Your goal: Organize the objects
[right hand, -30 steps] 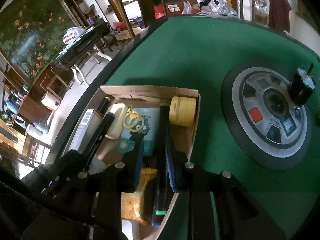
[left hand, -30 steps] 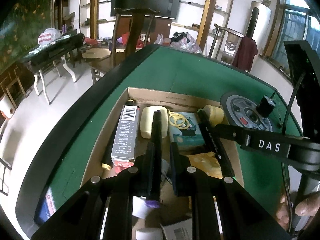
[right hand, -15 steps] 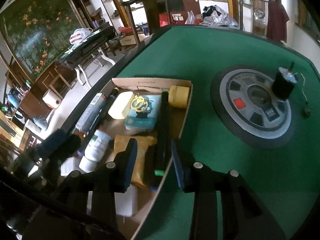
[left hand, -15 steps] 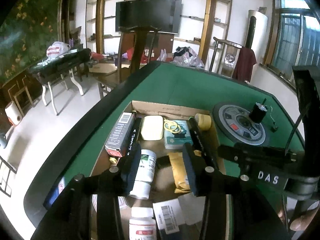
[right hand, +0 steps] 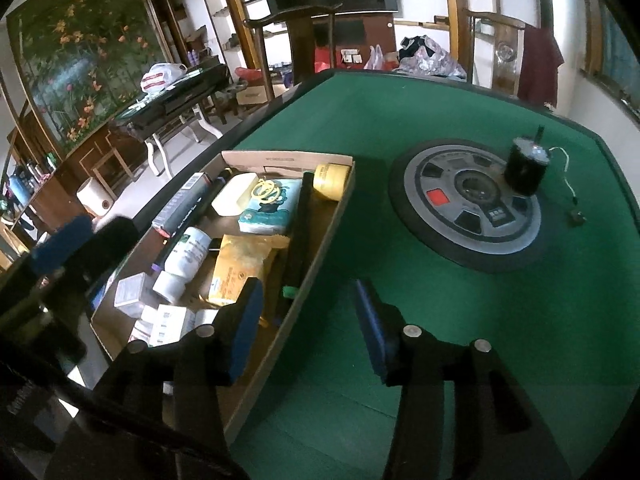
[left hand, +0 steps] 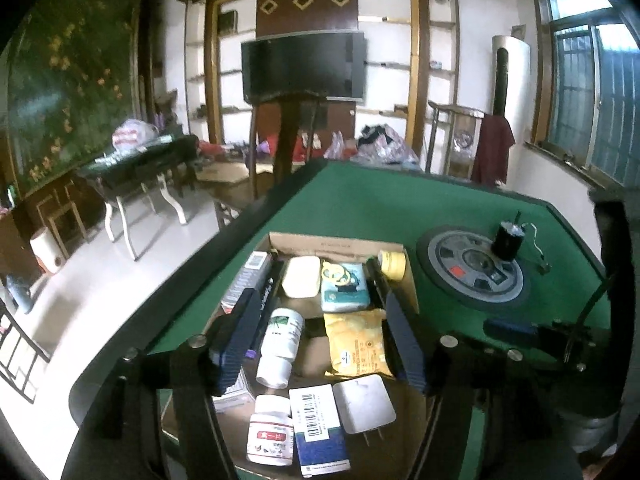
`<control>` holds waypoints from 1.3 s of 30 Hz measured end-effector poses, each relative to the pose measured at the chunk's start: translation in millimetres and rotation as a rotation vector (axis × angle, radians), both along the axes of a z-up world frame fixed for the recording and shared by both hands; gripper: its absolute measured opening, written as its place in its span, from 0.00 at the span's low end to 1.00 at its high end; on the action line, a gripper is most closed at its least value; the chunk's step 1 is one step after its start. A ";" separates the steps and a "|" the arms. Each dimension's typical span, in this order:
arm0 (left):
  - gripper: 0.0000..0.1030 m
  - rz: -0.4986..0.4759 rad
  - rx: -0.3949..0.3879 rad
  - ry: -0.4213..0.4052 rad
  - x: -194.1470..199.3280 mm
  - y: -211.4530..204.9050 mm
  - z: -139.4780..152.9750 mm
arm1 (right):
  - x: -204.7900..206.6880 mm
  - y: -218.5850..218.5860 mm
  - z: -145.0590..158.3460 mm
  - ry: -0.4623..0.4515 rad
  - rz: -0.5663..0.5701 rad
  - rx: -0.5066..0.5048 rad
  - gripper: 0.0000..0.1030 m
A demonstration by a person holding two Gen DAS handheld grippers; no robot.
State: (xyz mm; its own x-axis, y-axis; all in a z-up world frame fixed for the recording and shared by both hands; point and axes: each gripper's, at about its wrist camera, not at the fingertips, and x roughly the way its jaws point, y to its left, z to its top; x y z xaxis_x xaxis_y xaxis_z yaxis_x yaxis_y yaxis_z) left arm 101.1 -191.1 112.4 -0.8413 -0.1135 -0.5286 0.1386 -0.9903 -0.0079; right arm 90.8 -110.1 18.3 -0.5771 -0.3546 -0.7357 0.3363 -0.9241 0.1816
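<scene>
1. A shallow cardboard box [left hand: 336, 241] sits at the left edge of a green table [right hand: 400, 112], full of small things.
2. The left gripper [left hand: 320, 340] hangs over the near half of the box. Its jaws are spread and have just been opening; the pads press on nothing, though a white bottle [left hand: 281, 340] and a yellow packet [left hand: 356, 340] lie in the box below the gap.
3. The right gripper [right hand: 308, 320] hangs over the box's right wall near its near end, left finger above the box, right finger above the green cloth. Its jaws are apart and have just been opening, with nothing pinched.
4. Far end of the box: a grey carton [left hand: 248, 276] at the left, a black pen [left hand: 268, 292] beside it, then a pale yellow case [left hand: 301, 282], a blue tissue pack [left hand: 346, 290] with yellow rings [left hand: 335, 272] on it, and a tape roll [left hand: 392, 264] in the far right corner.
5. A long black marker [right hand: 300, 232] lies along the right wall.
6. Near end: a red-label bottle [left hand: 270, 434], a barcode box [left hand: 320, 428] and a white plug [left hand: 363, 402].
7. To the right of the box is a round grey disc [right hand: 468, 200] set in the table, with a black cylinder [right hand: 526, 168] standing on its far right edge.
</scene>
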 end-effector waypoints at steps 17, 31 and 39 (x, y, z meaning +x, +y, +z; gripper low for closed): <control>0.98 0.100 -0.003 0.191 41.5 14.7 15.7 | 29.7 24.8 -7.3 0.056 -0.071 -0.036 0.45; 0.98 0.107 0.065 0.125 34.3 -3.7 -5.1 | 46.7 14.8 -18.9 0.108 -0.093 0.046 0.51; 0.98 0.119 0.067 0.086 27.8 -12.5 -14.1 | 52.9 -2.6 -20.3 0.135 -0.079 0.127 0.51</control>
State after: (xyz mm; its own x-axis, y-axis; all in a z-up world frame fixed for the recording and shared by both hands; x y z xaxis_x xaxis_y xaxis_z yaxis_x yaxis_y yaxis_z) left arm 128.9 -203.6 98.2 -0.8666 -0.1818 -0.4646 0.2507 -0.9638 -0.0904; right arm 143.6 -112.7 -2.0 -0.6958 -0.2135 -0.6857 0.2753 -0.9612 0.0200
